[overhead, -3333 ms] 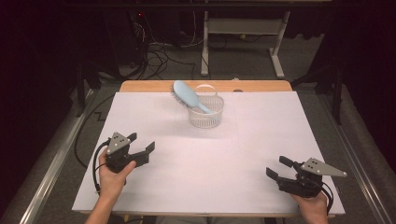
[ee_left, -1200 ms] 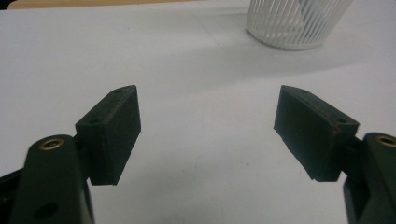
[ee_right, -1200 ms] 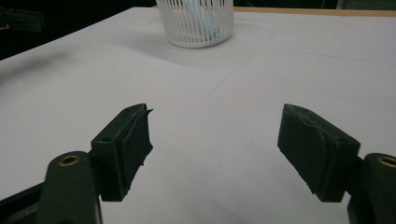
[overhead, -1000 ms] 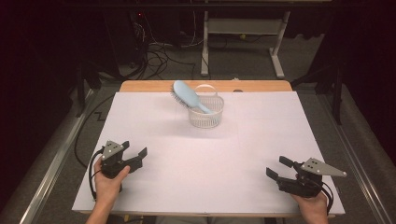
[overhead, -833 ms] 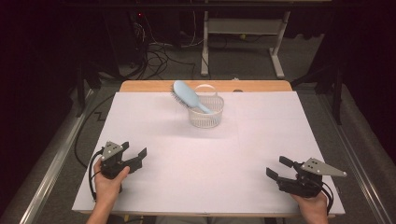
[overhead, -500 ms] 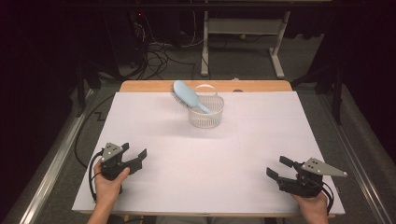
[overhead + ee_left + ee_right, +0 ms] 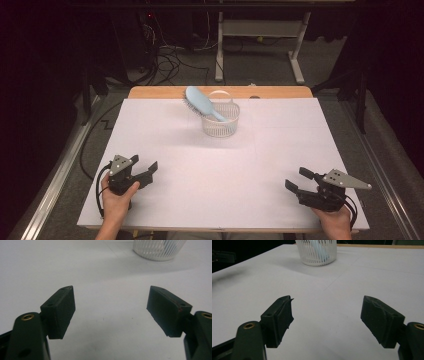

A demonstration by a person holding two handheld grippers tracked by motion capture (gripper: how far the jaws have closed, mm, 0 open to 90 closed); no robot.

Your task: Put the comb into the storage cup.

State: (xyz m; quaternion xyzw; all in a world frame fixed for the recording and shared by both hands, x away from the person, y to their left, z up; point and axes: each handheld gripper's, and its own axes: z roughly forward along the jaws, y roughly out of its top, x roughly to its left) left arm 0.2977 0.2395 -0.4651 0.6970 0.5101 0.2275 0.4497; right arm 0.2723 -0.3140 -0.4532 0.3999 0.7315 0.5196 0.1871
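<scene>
White table cover (image 7: 215,170) lies bare between both empty, wide-open hand-held grippers, left (image 7: 142,172) and right (image 7: 299,181), near its front edge.

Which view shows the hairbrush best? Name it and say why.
The high view: the blue hairbrush shows whole, handle down in the white basket, bristled head leaning out over the rim. The right gripper view catches just its pale handle behind the slats. The left gripper view gives the basket's lower wall.

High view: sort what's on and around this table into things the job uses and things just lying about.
In the job:
- light blue hairbrush, handle down in the basket
- white slatted basket
- left gripper, open, empty
- right gripper, open, empty

Just there:
- white table cover
- wooden table edge
- cables on the floor
- white desk frame behind
</scene>
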